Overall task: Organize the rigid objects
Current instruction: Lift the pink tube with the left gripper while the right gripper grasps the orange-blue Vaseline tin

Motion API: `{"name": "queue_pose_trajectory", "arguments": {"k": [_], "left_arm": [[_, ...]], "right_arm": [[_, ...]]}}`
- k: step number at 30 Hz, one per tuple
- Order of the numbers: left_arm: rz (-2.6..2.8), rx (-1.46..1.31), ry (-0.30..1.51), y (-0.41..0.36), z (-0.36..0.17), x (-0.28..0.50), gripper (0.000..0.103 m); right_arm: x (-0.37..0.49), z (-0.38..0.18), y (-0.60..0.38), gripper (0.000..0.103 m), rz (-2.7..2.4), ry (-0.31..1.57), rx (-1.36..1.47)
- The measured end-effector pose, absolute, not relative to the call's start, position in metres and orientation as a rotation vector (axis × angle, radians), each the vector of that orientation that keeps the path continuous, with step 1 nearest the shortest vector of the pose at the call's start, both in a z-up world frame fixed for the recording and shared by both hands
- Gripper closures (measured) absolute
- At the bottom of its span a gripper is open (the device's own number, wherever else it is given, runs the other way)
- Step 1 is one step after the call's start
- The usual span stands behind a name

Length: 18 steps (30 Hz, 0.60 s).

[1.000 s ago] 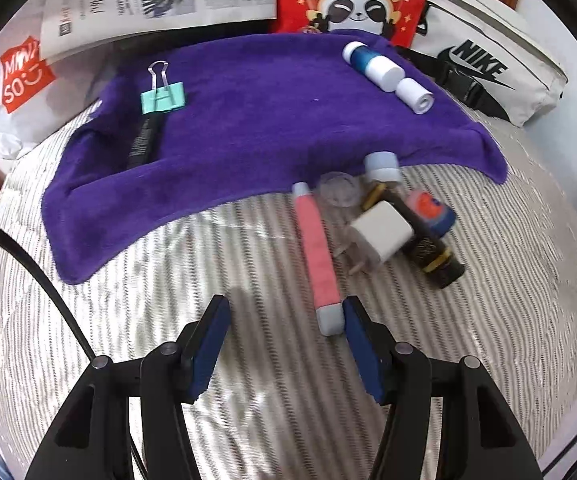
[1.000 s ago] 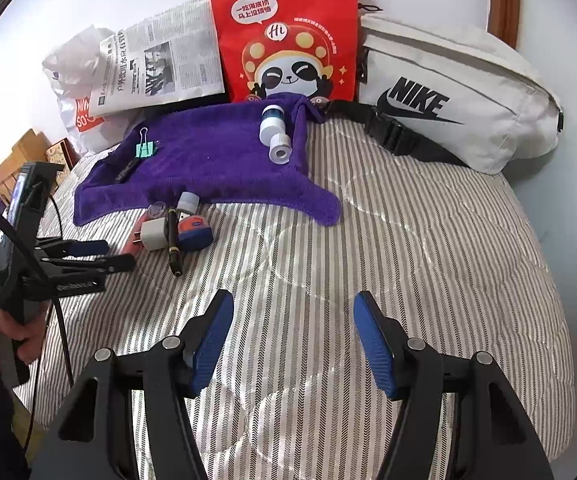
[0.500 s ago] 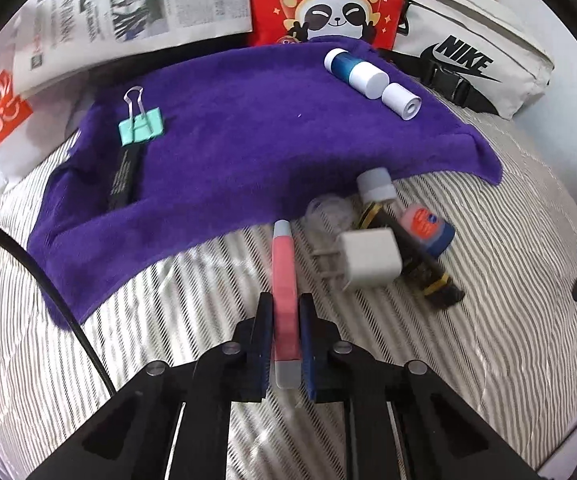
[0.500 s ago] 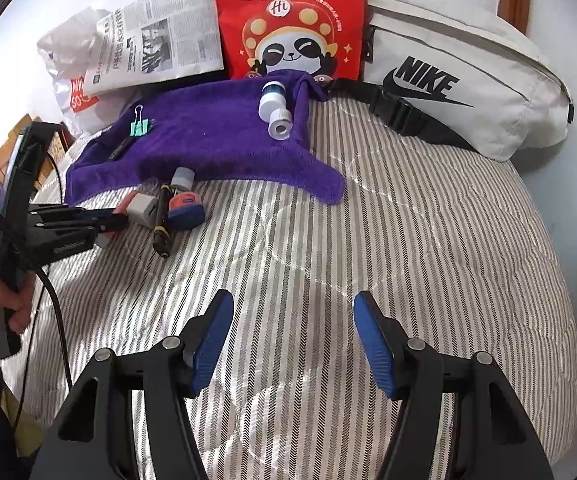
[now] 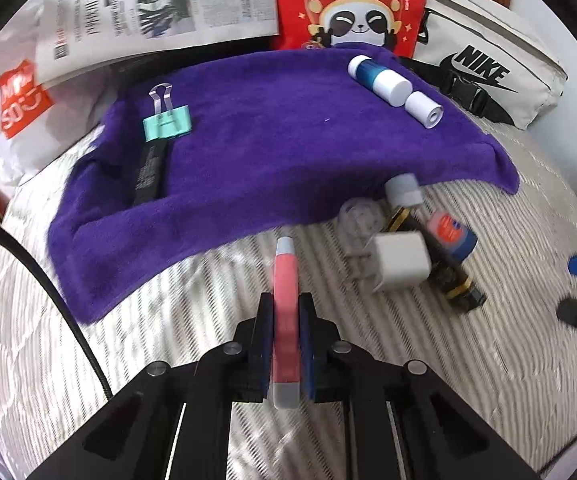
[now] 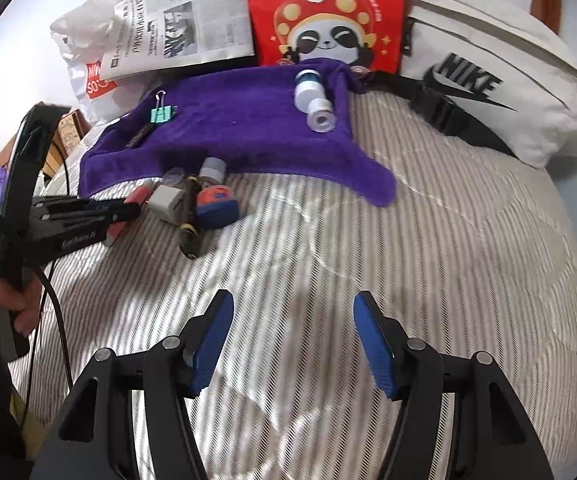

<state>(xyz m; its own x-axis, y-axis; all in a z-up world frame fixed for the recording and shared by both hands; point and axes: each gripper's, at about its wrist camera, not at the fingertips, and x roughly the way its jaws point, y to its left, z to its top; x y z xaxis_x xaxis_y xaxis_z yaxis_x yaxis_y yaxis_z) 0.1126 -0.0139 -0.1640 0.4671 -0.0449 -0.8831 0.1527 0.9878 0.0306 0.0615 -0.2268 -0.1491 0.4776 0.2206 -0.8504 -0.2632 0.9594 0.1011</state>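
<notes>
My left gripper (image 5: pixel 286 312) is shut on a pink tube with grey ends (image 5: pixel 285 280), held just above the striped quilt, in front of the purple towel (image 5: pixel 272 140). On the towel lie a mint binder clip (image 5: pixel 167 122), a black bar (image 5: pixel 150 172), a blue-and-white bottle (image 5: pixel 378 76) and a white roll (image 5: pixel 424 110). Right of the tube sit a white charger (image 5: pixel 400 260), a clear cap (image 5: pixel 360 216), a black-and-gold tube (image 5: pixel 444 272) and a blue-and-orange item (image 5: pixel 450 232). My right gripper (image 6: pixel 292 344) is open and empty over bare quilt.
A red panda bag (image 6: pixel 324 12), a newspaper (image 6: pixel 180 28), a white plastic bag (image 6: pixel 84 52) and a white Nike pouch (image 6: pixel 500 84) line the back of the bed. The left gripper (image 6: pixel 128 210) shows at the left in the right wrist view.
My left gripper went from open around the pink tube to shut on it and has lifted it slightly. My right gripper has drifted closer to the towel, still open.
</notes>
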Motion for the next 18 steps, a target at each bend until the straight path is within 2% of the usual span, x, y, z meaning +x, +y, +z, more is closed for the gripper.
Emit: {"name": "queue_pose_trajectory", "arguments": {"k": [9, 18], "left_arm": [[-0.051, 0.022, 1.068, 0.047, -0.165, 0.077, 0.091], [-0.046, 0.017, 1.042, 0.048, -0.167, 0.072, 0.091]], "right_arm": [[0.095, -0.156, -0.194, 0.042, 0.343, 0.996, -0.062], [0.125, -0.170, -0.170, 0.043, 0.373, 1.007, -0.130]]}}
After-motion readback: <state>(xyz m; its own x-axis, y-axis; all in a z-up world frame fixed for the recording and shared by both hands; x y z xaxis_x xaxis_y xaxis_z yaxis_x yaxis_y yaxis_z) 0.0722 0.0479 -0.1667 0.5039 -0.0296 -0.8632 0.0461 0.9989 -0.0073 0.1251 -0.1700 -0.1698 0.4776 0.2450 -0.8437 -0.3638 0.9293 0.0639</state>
